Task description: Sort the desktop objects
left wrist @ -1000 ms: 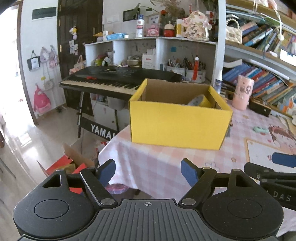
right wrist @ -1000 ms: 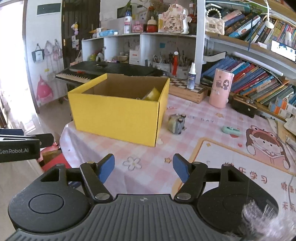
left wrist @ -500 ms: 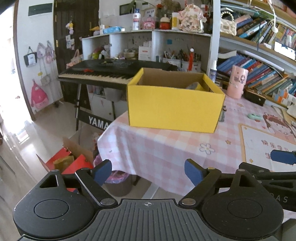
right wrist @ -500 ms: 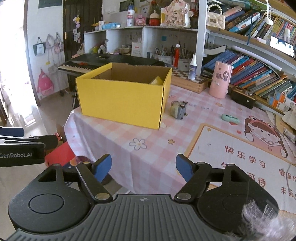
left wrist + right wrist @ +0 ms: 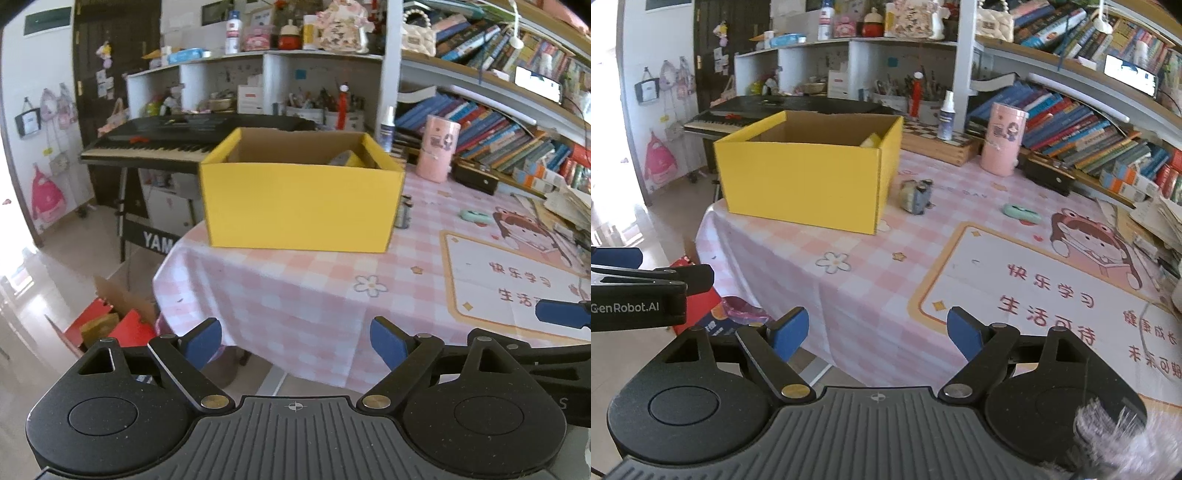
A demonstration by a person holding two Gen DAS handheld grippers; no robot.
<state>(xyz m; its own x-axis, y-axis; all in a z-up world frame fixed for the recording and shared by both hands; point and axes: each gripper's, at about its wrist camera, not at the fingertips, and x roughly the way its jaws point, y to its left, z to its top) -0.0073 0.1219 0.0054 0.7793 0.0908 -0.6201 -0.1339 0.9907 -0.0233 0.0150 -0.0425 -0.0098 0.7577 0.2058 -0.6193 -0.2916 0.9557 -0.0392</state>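
left gripper jaws wide, nothing between them, just been opening. right gripper jaws wide and empty too, just been opening further. yellow box open-topped on the pink checked tablecloth. small grey toy just right of the box, green item further right, pink cup behind.

On my worktop the box sits upper left of frame; right of it lies a small toy, the cylinder behind.
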